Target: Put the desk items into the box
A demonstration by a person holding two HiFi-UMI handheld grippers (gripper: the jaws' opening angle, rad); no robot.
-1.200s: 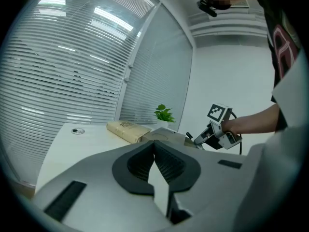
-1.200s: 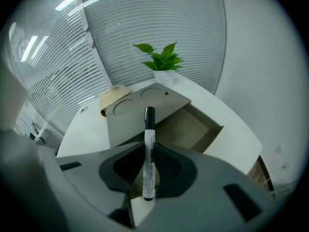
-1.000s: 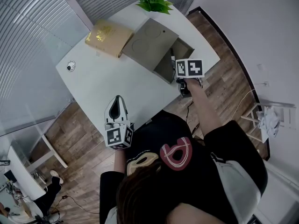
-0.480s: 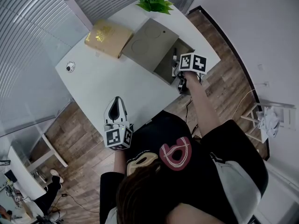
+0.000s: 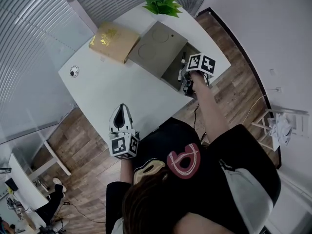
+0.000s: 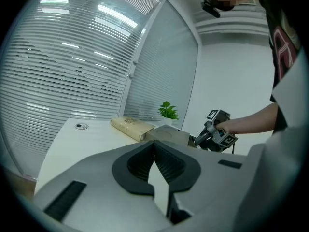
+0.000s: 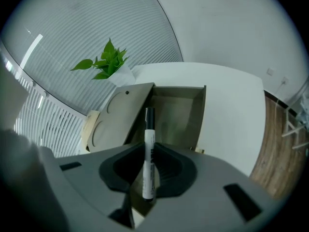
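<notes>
Cannot see much of the open box (image 5: 176, 70) from the head view: blocked at upper right by the cube of the right tool (image 7: 147, 166) and the hand behind it. Loses the near edge of the worktop (image 5: 112, 87) under the person's head and shoulders at the bottom of that frame. Cannot make out the small round thing (image 5: 74, 71) at the worktop's left end, nor read the print on the marker (image 7: 148, 146). Shows that marker clamped between the right tool's pads in the right gripper view, white barrel upright in the frame, black cap at the top, set against the box's inside and just right of the opened lid (image 7: 120, 115). Finds the left tool (image 6: 155, 146) closed on nothing, tips together, low and left in the head view, well apart from the box.
</notes>
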